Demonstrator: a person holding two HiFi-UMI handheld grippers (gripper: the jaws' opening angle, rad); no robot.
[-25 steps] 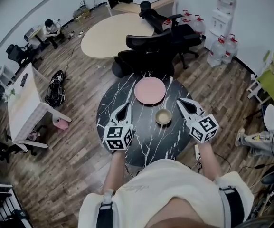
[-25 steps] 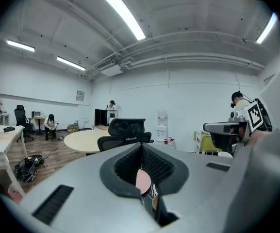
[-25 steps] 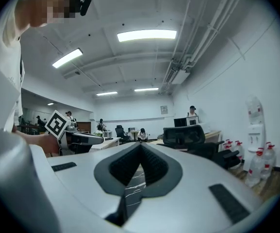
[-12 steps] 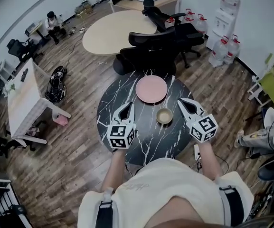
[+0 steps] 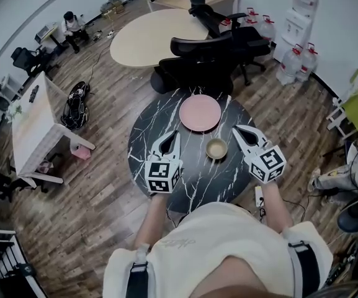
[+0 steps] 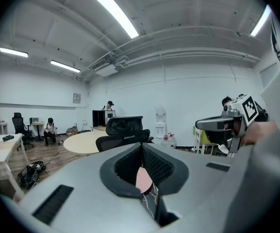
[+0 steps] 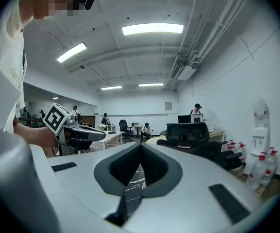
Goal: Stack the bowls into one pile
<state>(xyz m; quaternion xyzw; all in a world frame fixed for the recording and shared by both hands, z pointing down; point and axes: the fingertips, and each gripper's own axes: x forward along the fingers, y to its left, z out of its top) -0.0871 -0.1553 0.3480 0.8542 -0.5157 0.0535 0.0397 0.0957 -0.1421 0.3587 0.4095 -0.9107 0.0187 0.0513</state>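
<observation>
While my left gripper and right gripper hover closed, empty, unopened approach risks shoving small bowl off desk.

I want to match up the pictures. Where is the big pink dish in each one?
Head view: the pink dish lies above centre, on the far side of the round black table.
Left gripper view: low centre, only a small pink patch shows.
Right gripper view: not clearly in it.
Shared landmark: the black office chair behind the table.
</observation>
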